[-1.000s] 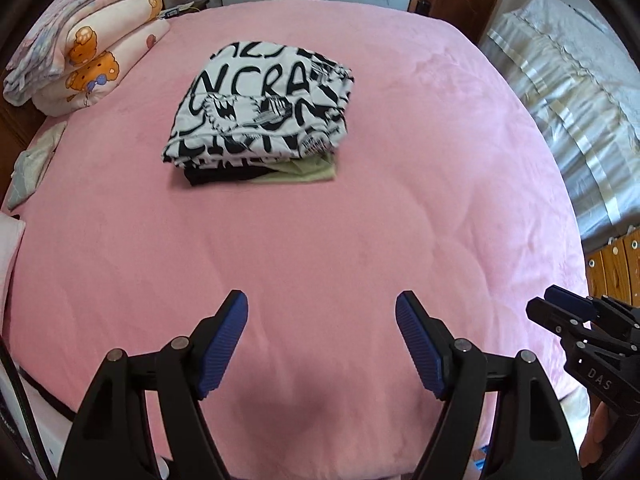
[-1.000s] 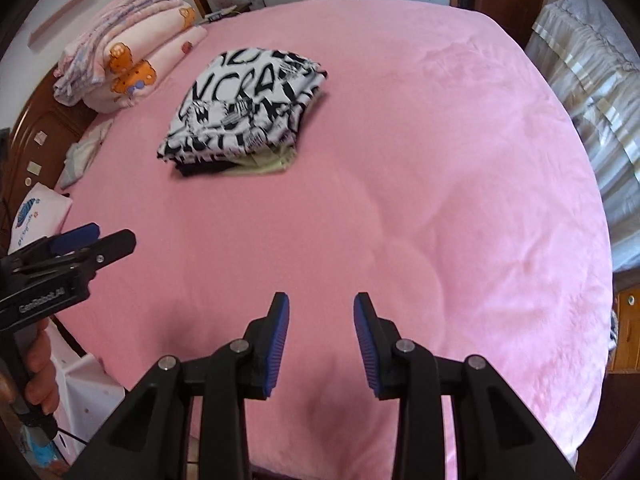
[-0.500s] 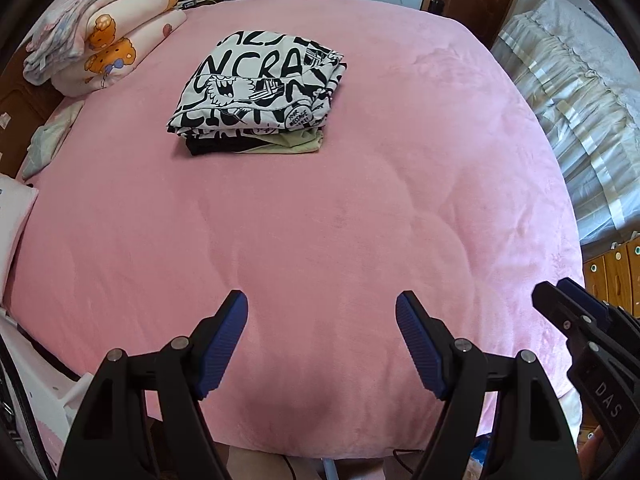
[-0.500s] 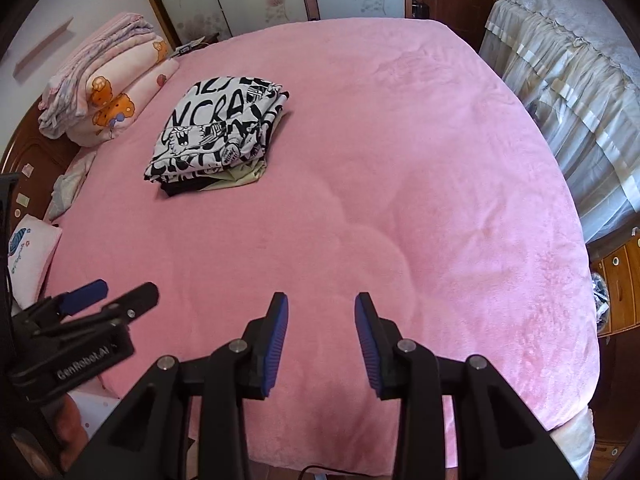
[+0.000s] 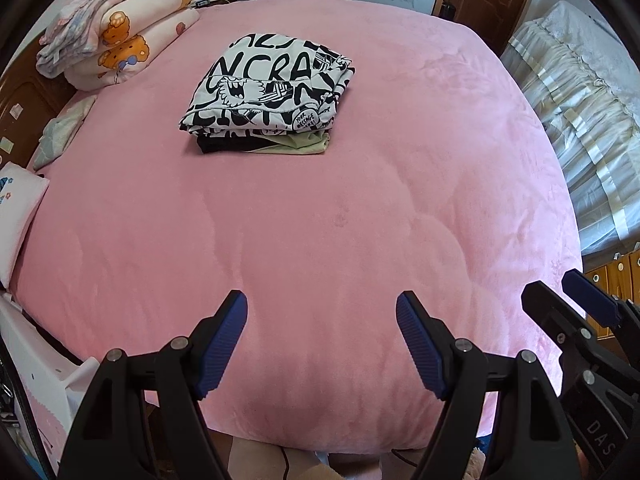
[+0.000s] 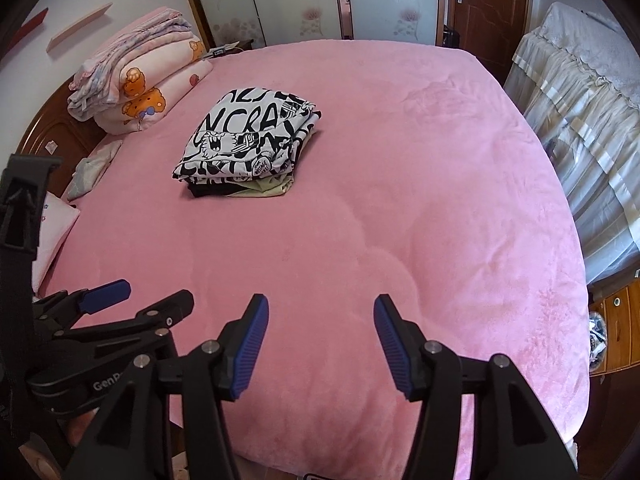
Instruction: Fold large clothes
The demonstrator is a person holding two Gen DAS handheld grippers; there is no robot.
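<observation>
A black-and-white lettered garment (image 5: 272, 92) lies neatly folded on the pink bed (image 5: 360, 220). It tops a small stack, over a black piece (image 5: 224, 145) and a pale green one (image 5: 304, 145).

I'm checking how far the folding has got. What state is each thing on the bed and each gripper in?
black-and-white printed garment: folded, top of the stack.
black garment: folded, under the printed one.
pale green garment: folded, at the stack's bottom edge.
quilts: folded, piled at the bed's corner.
pink blanket: spread flat.
left gripper: open, empty.
right gripper: open, empty, jaws just opened wider.
</observation>
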